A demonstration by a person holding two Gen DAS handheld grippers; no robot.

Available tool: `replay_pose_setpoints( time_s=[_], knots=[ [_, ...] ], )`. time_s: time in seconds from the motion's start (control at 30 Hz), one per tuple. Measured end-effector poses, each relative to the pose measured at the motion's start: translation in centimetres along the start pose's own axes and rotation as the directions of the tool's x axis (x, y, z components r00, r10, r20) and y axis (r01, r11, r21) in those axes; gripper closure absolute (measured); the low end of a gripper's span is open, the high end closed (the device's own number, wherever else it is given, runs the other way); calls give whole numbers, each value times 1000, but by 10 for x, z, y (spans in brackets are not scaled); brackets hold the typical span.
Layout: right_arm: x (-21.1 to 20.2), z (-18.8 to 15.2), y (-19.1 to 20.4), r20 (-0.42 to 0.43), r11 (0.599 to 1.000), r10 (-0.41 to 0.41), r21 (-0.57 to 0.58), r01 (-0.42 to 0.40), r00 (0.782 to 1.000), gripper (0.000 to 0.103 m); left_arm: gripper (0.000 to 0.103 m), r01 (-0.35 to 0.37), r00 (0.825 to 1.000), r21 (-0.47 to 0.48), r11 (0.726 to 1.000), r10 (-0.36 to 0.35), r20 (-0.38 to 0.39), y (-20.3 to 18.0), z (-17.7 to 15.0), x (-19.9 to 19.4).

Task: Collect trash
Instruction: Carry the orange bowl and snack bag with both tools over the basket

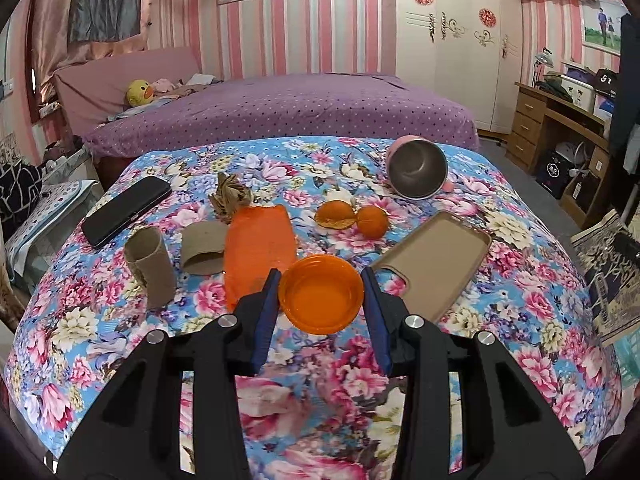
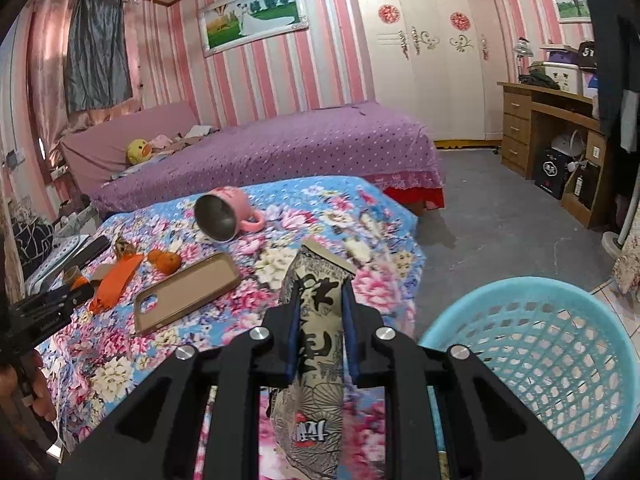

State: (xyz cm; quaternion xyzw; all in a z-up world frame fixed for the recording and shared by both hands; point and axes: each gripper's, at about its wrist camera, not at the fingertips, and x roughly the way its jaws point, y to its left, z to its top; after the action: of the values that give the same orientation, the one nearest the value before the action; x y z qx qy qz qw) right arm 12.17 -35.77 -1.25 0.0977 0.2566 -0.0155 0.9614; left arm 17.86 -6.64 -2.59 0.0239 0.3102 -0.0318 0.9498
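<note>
My left gripper (image 1: pixel 321 273) is shut on a round orange plastic dish (image 1: pixel 322 300), its blue pads against the rim on both sides, just above the floral cloth. Beyond the dish lie an orange plastic wrapper (image 1: pixel 258 252), two cardboard tubes (image 1: pixel 148 268) (image 1: pixel 204 248), crumpled brown paper (image 1: pixel 230 196), an orange peel (image 1: pixel 334 216) and a whole orange (image 1: pixel 373 221). My right gripper (image 2: pixel 322 292) is shut on a beige printed paper carton (image 2: pixel 320 344), held over the table's near right edge. A light blue mesh basket (image 2: pixel 540 364) stands just right of it, lower down.
A black phone (image 1: pixel 124 208), a tan phone case (image 1: pixel 436 260) and a tipped pink mug (image 1: pixel 418 168) also lie on the floral table cloth (image 1: pixel 100 320). A purple bed (image 1: pixel 280 108) stands behind the table. A wooden desk (image 2: pixel 552 128) and grey floor are on the right.
</note>
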Motion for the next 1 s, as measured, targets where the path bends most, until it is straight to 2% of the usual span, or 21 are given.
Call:
replay_pose_setpoints(
  time_s=[0.43, 0.6, 0.77, 1.0],
  knots=[
    [-38, 1, -82, 52, 990, -103, 104, 97, 993, 84, 64, 24, 1000, 29, 999, -24, 13, -35, -1, -6],
    [-53, -1, -117, 66, 980, -144, 149, 133, 987, 84, 64, 50, 998, 60, 997, -52, 19, -68, 4, -10],
    [-63, -6, -140, 63, 970, -193, 160, 182, 979, 84, 64, 110, 993, 74, 991, -113, 31, -108, 6, -15],
    [-70, -18, -173, 12, 953, -276, 134, 272, 961, 84, 64, 203, 978, 136, 970, -208, 17, -179, -3, -20]
  ],
)
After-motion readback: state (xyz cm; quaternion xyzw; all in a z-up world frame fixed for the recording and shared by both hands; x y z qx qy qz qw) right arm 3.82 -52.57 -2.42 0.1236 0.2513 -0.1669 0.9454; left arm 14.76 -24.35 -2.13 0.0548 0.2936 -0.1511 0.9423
